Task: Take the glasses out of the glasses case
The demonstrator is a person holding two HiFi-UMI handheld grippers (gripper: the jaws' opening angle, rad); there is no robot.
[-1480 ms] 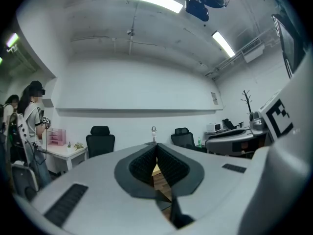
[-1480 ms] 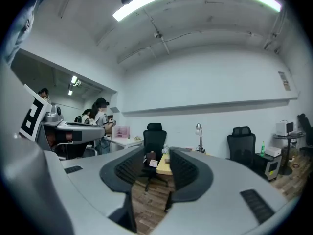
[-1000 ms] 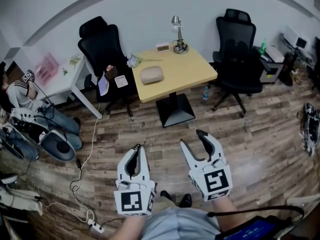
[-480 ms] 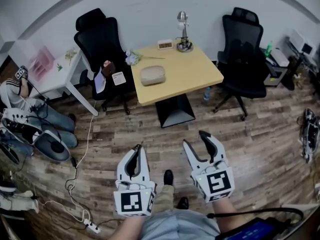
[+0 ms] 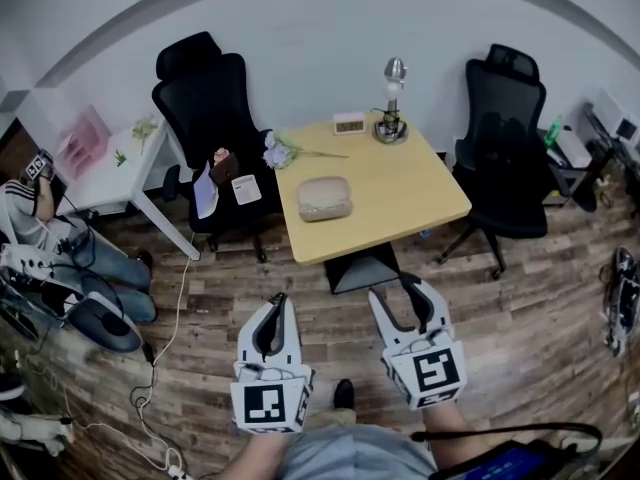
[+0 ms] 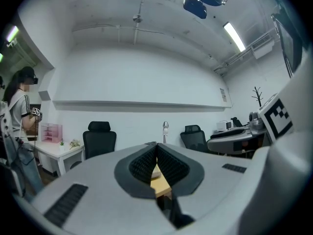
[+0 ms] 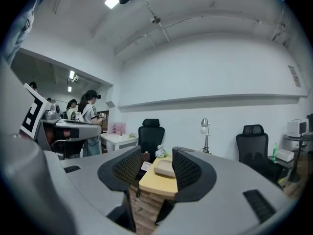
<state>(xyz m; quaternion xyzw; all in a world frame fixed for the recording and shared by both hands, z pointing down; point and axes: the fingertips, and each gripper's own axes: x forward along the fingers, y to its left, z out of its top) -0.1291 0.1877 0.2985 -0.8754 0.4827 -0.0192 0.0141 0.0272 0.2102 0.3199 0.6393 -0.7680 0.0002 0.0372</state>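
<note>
A beige glasses case [image 5: 324, 198] lies shut on the square wooden table [image 5: 410, 193], towards its left side. Both grippers hover level in front of the table's near edge, apart from the case. My left gripper [image 5: 279, 301] is shut, its ribbed pads meeting with nothing between them [image 6: 156, 146]. My right gripper [image 5: 395, 288] has its jaws wide apart and closing a little, and nothing is between them. The case [image 7: 164, 168] and the table [image 7: 156, 184] show through the gap of the right gripper [image 7: 156, 153].
On the table's far edge stand a desk lamp [image 5: 393, 103], a small clock [image 5: 349, 122] and flowers [image 5: 278, 151]. Black office chairs stand left [image 5: 205, 98] and right [image 5: 510, 138] of it. A white desk [image 5: 110, 158], a seated person [image 5: 45, 218] and floor cables [image 5: 160, 348] are at left.
Both grippers have moved forward with the person towards the table. The table's near edge, once well ahead, now lies just beyond the fingertips. The left jaws stay shut.
</note>
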